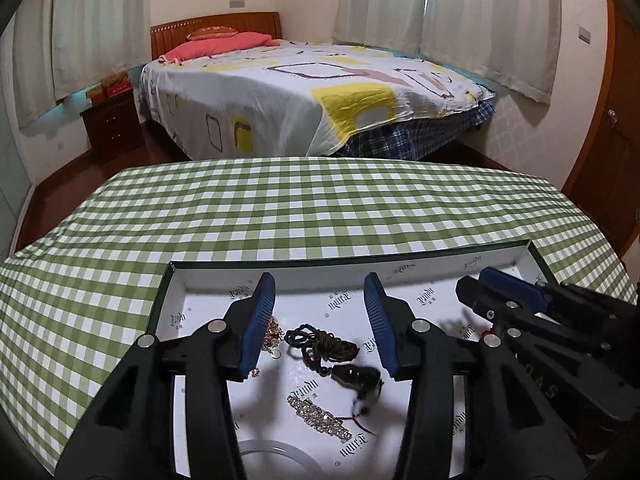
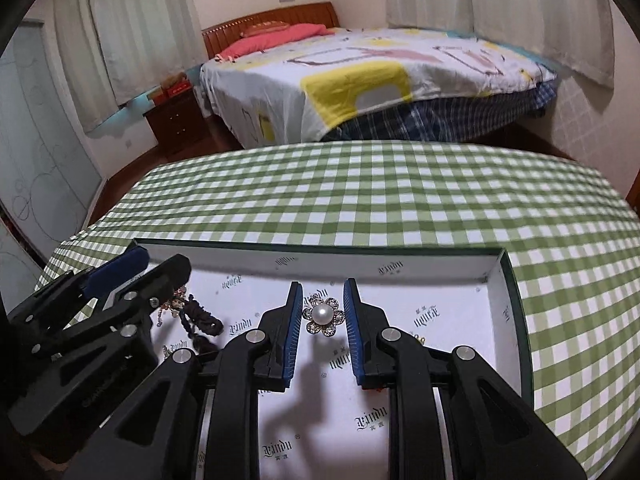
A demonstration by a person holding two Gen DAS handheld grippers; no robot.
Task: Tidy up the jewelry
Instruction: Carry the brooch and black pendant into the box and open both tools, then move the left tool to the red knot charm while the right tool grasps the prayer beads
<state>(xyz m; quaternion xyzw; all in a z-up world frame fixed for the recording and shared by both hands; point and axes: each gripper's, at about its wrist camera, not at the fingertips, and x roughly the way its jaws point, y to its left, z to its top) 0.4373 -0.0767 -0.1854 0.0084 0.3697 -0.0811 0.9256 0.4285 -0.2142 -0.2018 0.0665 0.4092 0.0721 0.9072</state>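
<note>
Shallow white cardboard box with dark green outer walls [image 1: 160, 304] sits on a green-and-white checked tablecloth [image 1: 280, 208], filling the lower half of both views; its floor is printed with a repeating dark logo.

Left gripper [image 1: 320, 324], lower centre of the left wrist view: jaws spread wide, released, nothing between the blue pads [image 1: 260, 320]. It hangs over the jewelry on the box floor. Directly between the fingers: a dark braided cord necklace with a brown pendant [image 1: 332, 350], pendant end blurred. Below it, lower centre, a flat rhinestone strip [image 1: 320, 420]. A gold-toned chain piece [image 1: 273, 334] lies partly hidden behind the left finger.

Right gripper [image 2: 321, 328], lower centre of the right wrist view: jaws partly open, not clenched. A pearl-centred flower brooch with rhinestone petals [image 2: 323, 316] lies on the box floor between the fingertips; pads stand just beside it on either side, contact cannot be told.

Each gripper appears at the other view's edge: the right at middle right, the left at middle left.

Background, upper half: a bed with a white patterned sheet [image 1: 320, 96], pale curtains [image 1: 480, 12].
</note>
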